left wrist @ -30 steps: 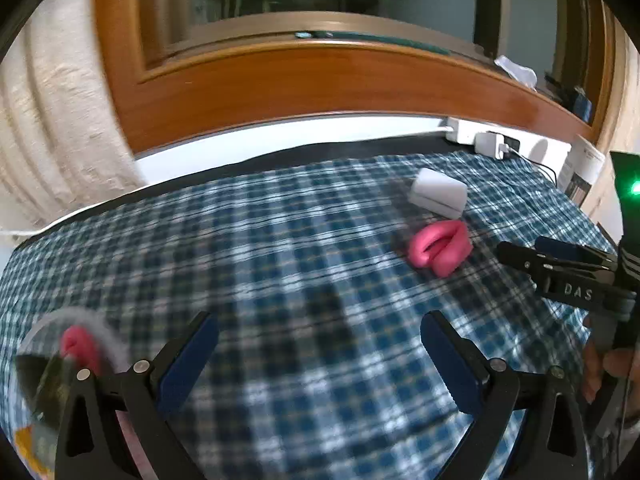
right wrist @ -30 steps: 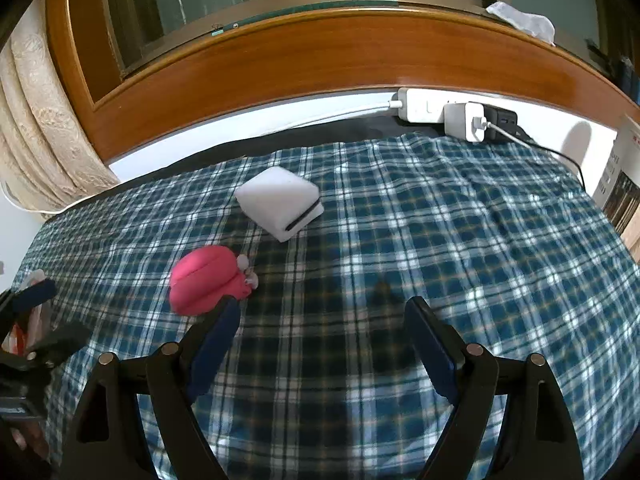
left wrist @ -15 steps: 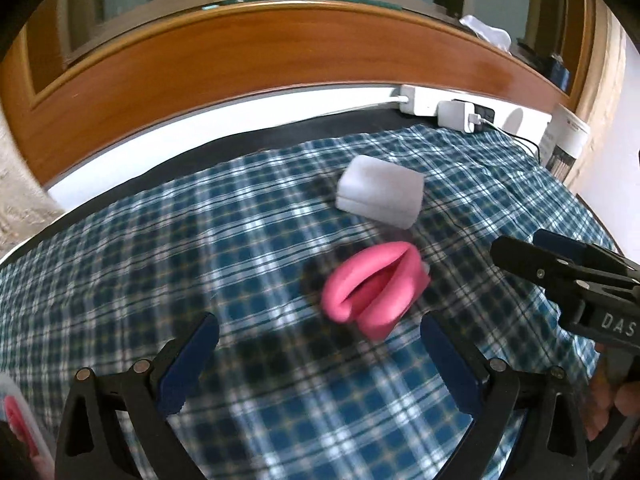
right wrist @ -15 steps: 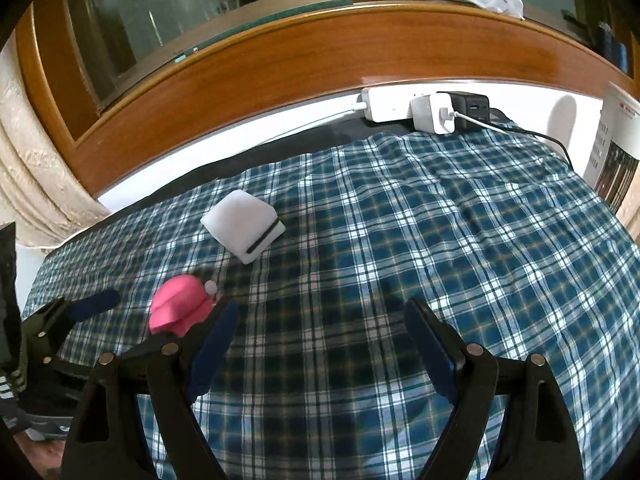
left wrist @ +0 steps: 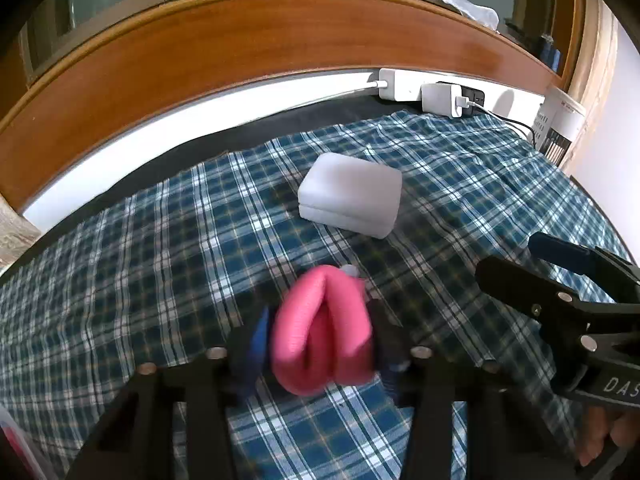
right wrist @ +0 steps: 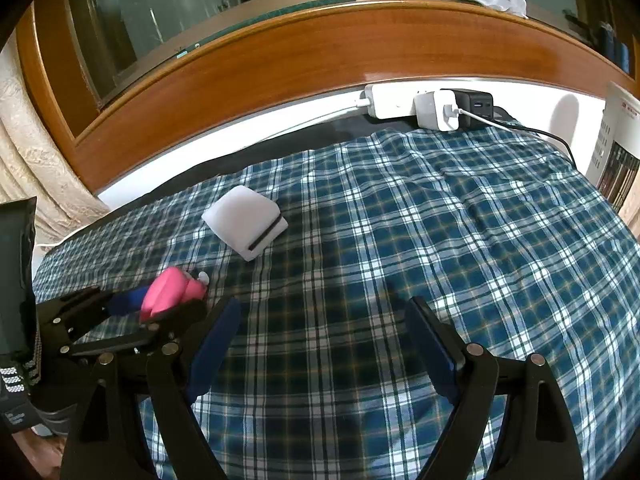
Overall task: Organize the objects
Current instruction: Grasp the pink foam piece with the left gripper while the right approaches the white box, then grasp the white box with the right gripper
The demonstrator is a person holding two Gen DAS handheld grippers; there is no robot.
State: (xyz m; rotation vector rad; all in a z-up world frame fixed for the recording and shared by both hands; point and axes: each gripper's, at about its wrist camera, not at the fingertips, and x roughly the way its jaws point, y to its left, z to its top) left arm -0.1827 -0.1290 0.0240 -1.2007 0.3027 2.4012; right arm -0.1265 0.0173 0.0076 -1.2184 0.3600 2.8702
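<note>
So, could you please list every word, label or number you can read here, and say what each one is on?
"DAS": white letters on the right tool's black body, cut off at the picture's edge.
Printed panel at the table's right edge: red mark and dark text, too small to read.
White case, pink item, power strip: no text visible.

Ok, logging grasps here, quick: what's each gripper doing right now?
Left gripper: shut on the pink folded item.
Right gripper: open, holding nothing, above the plaid cloth.
</note>
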